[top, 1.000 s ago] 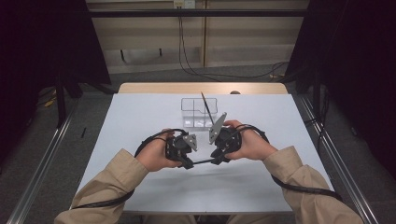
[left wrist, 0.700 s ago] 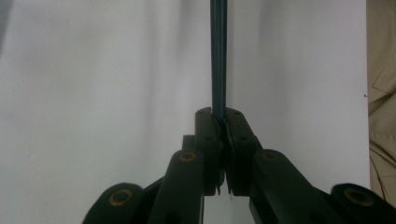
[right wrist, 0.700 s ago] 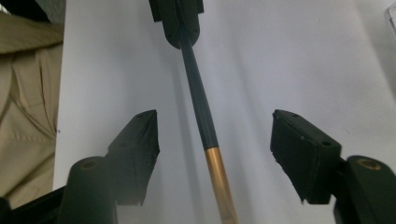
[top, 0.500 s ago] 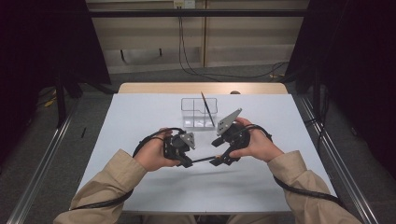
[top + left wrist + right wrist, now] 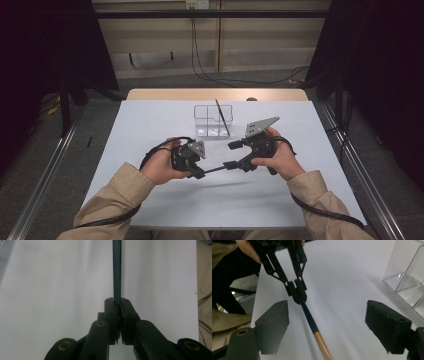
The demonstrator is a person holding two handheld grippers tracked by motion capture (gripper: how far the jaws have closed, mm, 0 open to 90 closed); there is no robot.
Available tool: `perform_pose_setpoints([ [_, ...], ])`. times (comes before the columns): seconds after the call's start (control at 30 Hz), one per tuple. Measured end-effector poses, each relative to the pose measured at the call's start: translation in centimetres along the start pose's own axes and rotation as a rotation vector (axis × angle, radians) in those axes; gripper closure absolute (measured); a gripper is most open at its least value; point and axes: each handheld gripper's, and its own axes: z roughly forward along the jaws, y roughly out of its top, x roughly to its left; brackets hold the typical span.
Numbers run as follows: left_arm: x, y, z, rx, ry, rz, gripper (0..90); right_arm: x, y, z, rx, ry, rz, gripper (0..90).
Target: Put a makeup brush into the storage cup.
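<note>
A thin pencil [image 5: 215, 169], dark blue with a tan end [image 5: 322, 342], is held level just above the white table [image 5: 150, 125]. My left gripper [image 5: 200, 173] is shut on its blue end, the pads [image 5: 110, 305] pinching the shaft [image 5: 116, 270]. My right gripper [image 5: 233, 155] is at the other end. Its jaws have just been opening and now stand wide apart [image 5: 328, 307], with the pencil [image 5: 309, 316] passing between them untouched. The left gripper [image 5: 298, 293] also shows in the right gripper view.
A clear plastic box [image 5: 214, 120] with compartments stands behind the grippers at the table's middle, and another dark pencil [image 5: 222, 116] leans in it. In the right gripper view its wall [image 5: 404, 272] is near, at the upper right. The person's sleeves come in from the bottom.
The right gripper's jaws have opened and released the pencil's tan end, and the right hand has shifted to the right. The left gripper has kept still, holding the pencil.
</note>
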Motion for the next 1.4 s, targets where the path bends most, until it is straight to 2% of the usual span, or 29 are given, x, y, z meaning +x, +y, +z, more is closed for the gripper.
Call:
perform_pose_setpoints([
  [0.1,0.0,-0.1,0.0,-0.010,-0.006,-0.004,85.8,-0.1,-0.1,-0.4,-0.093,0.000,0.025,18.1],
  [0.13,0.0,-0.2,0.0,-0.014,0.003,-0.006,85.7,-0.1,-0.1,-0.5,-0.122,-0.010,0.029,18.0],
  [0.2,-0.1,-0.3,0.1,-0.022,-0.001,-0.016,85.8,-0.1,-0.2,-0.7,-0.163,-0.022,0.025,17.9],
  [0.27,0.0,-0.3,0.0,-0.018,0.004,-0.006,85.7,0.0,-0.2,-0.8,-0.186,-0.023,0.028,17.9],
  [0.33,0.0,-0.4,0.0,-0.024,-0.010,-0.016,85.8,0.0,-0.3,-0.9,-0.213,-0.028,0.033,17.9],
  [0.37,0.0,-0.5,0.0,-0.030,-0.002,-0.018,85.8,0.0,-0.3,-0.9,-0.228,-0.017,0.039,17.7],
  [0.47,0.0,-0.5,0.1,-0.032,-0.005,-0.017,85.8,0.0,-0.3,-1.0,-0.255,-0.026,0.040,17.7],
  [0.83,0.2,-0.9,-0.2,-0.075,-0.005,-0.042,85.8,0.0,-0.4,-0.9,-0.246,-0.026,0.038,17.1],
  [1.23,0.5,-1.7,-0.7,-0.181,0.006,-0.100,85.8,-0.1,-0.2,-1.1,-0.260,-0.025,0.045,16.6],
  [1.4,0.7,-2.0,-0.8,-0.244,-0.006,-0.131,85.8,-0.1,-0.1,-1.2,-0.267,-0.027,0.044,16.5],
])
